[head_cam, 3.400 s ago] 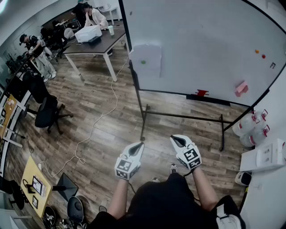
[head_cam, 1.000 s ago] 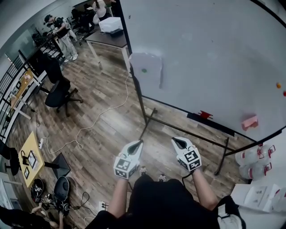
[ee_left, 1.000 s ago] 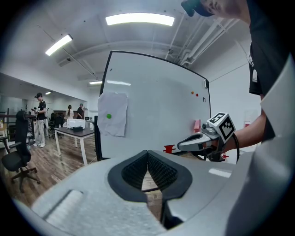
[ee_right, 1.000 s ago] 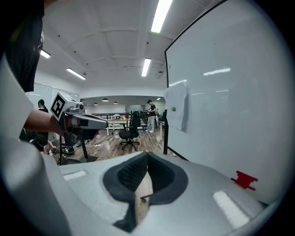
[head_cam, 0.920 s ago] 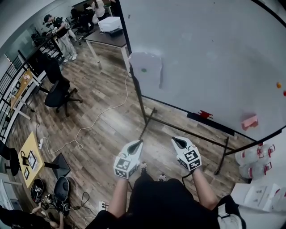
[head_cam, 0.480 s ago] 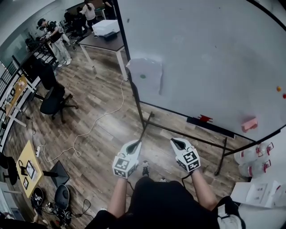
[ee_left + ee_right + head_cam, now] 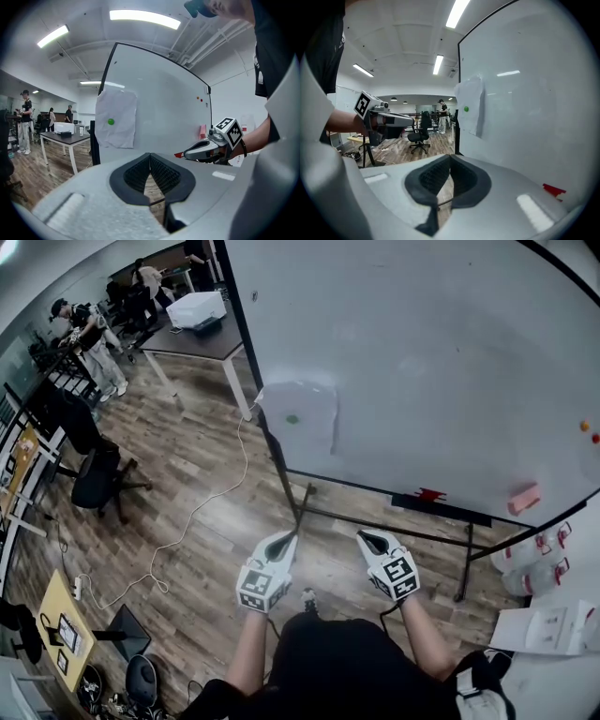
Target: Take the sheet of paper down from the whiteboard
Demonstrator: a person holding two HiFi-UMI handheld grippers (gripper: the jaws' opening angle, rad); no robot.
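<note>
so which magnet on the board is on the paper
The green magnet, on the sheet of paper at the whiteboard's left edge; the orange magnet and red magnet sit on bare board far right.

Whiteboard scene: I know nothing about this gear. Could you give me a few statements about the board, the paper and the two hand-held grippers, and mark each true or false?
1. The sheet of paper hangs on the whiteboard, near its left edge. True.
2. A red dot pins the sheet. False: the dot on it is a green dot.
3. The left gripper is clamped on the sheet. False: its jaws are together with nothing between them, and it is held well short of the board.
4. The right gripper has its jaws together and holds nothing. True.
</note>
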